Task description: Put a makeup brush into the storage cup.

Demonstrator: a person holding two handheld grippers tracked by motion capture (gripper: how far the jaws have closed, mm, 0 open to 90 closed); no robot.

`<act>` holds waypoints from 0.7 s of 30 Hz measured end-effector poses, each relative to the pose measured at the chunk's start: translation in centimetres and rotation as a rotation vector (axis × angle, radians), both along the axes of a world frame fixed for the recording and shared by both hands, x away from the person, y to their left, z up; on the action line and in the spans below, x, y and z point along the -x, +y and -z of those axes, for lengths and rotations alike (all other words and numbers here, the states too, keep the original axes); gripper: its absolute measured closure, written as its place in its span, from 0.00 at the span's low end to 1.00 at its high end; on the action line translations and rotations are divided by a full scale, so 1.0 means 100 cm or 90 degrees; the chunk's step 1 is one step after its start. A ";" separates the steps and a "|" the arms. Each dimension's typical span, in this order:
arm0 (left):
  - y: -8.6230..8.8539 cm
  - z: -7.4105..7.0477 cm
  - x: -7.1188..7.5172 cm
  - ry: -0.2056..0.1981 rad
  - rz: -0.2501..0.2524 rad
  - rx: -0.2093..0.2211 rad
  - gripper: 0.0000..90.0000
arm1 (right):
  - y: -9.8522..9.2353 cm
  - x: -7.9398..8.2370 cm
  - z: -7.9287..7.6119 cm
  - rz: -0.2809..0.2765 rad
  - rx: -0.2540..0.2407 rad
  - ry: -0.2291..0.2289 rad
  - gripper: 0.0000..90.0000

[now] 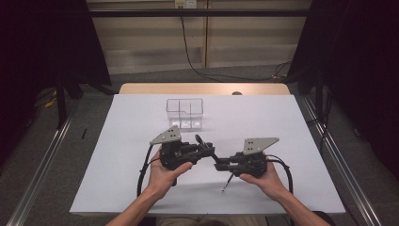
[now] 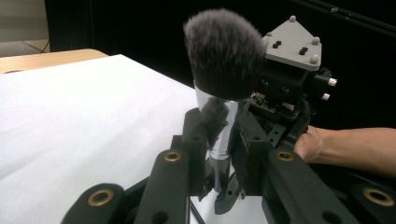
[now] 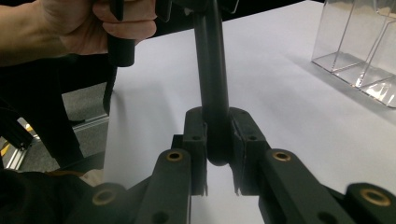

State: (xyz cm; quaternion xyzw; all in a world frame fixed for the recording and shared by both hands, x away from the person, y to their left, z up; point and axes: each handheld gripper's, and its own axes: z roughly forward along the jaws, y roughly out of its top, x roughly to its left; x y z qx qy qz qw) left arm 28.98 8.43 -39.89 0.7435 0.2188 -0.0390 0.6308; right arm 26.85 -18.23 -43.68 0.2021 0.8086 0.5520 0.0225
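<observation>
Surface [image 1: 263, 122]: I see white sheet, mostly bare; a clear divided organiser [image 1: 184, 113] stands at the far middle, well apart from my hands.
Brush [image 2: 224, 60]: a makeup brush held between both tools, above the near part of the surface; dark bristle head up in the left gripper view, dark handle [image 3: 212, 84] running into the right gripper's jaws.
Left gripper [image 2: 223, 154]: jaws closed narrow on the brush's shiny ferrule, just below the bristles.
Right gripper [image 3: 218, 140]: jaws closed narrow on the rounded tail of the handle.
Thin pen-like item [image 1: 227, 182]: lies on the surface under my right hand; too small to identify.
Risk: I judge a two-ended hold could twist or bend the brush if my hands drift apart.
Risk: the ferrule looks slick; releasing either end carelessly could let it slip and drop.
</observation>
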 end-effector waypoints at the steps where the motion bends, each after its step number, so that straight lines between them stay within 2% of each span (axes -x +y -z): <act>1: 0.000 -0.001 0.000 -0.001 0.002 -0.002 0.85 | -0.001 -0.001 0.000 0.001 -0.003 0.000 0.86; 4: -0.001 -0.001 0.000 -0.005 0.004 -0.005 0.86 | -0.002 -0.001 0.000 0.003 -0.006 0.002 0.86; 8: -0.002 -0.002 0.001 -0.008 0.000 -0.007 0.86 | -0.001 0.000 -0.001 -0.001 -0.005 0.002 0.80; 17: -0.002 -0.002 0.001 -0.013 -0.004 -0.014 0.86 | -0.001 0.000 -0.001 0.013 -0.006 0.008 0.60; 21: -0.001 -0.002 0.001 -0.015 -0.010 -0.016 0.86 | -0.002 0.000 -0.002 0.019 -0.011 0.008 0.49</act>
